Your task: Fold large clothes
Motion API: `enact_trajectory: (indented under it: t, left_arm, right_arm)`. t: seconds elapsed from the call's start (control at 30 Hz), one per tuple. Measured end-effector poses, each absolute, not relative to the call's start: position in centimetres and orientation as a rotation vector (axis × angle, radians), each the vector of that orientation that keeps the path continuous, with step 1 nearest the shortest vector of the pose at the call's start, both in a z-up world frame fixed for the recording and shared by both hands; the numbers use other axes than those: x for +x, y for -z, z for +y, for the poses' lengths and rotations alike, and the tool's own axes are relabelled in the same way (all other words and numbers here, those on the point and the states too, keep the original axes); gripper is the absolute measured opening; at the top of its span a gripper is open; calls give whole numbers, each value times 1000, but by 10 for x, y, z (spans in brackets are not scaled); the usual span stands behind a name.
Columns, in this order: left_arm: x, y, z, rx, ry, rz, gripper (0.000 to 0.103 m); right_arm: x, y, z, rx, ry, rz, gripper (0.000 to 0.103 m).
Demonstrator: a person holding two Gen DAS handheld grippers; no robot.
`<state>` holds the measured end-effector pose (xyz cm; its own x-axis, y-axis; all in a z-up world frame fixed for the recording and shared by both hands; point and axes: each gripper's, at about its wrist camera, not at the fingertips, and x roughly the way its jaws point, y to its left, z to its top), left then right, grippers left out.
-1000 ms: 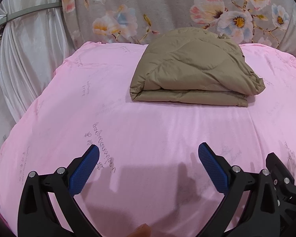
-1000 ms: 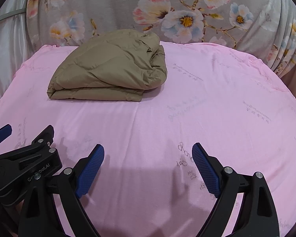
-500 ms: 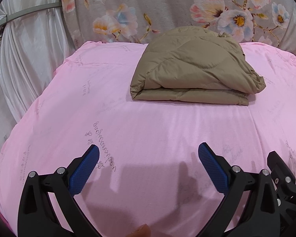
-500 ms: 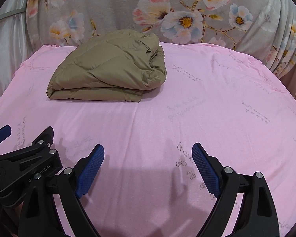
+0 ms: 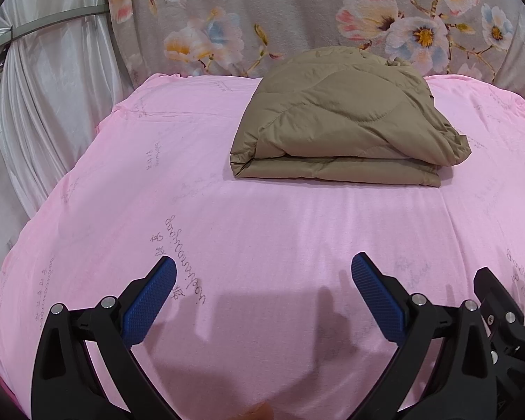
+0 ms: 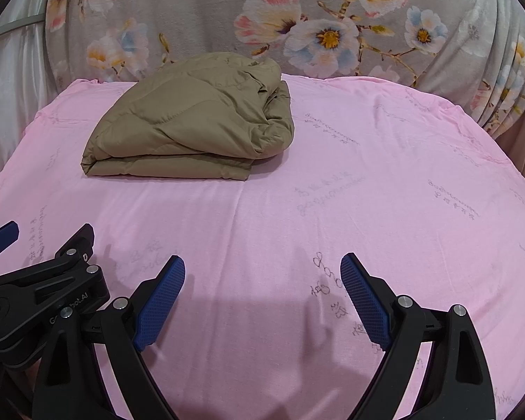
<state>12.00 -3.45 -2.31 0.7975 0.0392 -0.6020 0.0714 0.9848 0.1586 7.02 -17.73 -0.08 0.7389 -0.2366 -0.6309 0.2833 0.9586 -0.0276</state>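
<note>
A tan quilted garment (image 5: 343,119) lies folded in a thick stack at the far side of the pink sheet (image 5: 262,217); it also shows in the right wrist view (image 6: 196,122), left of centre. My left gripper (image 5: 263,269) is open and empty, low over the near part of the sheet, well short of the garment. My right gripper (image 6: 262,267) is open and empty beside it. The left gripper's black body (image 6: 42,287) shows at the lower left of the right wrist view.
A grey floral cloth (image 6: 297,24) hangs behind the bed. White curtains (image 5: 45,80) hang at the left. The pink sheet (image 6: 385,182) falls away at its left and right edges.
Both views have shifted very slightly; the garment sits a touch lower in each. Both grippers stay open and empty.
</note>
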Motion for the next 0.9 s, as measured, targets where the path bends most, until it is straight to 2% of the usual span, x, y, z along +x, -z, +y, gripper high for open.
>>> enact_trajectory:
  t: [0.9]
  left_arm:
    - [123, 25, -33, 187, 33, 650, 96]
  right_arm:
    - [70, 0, -182, 66, 296, 683, 88]
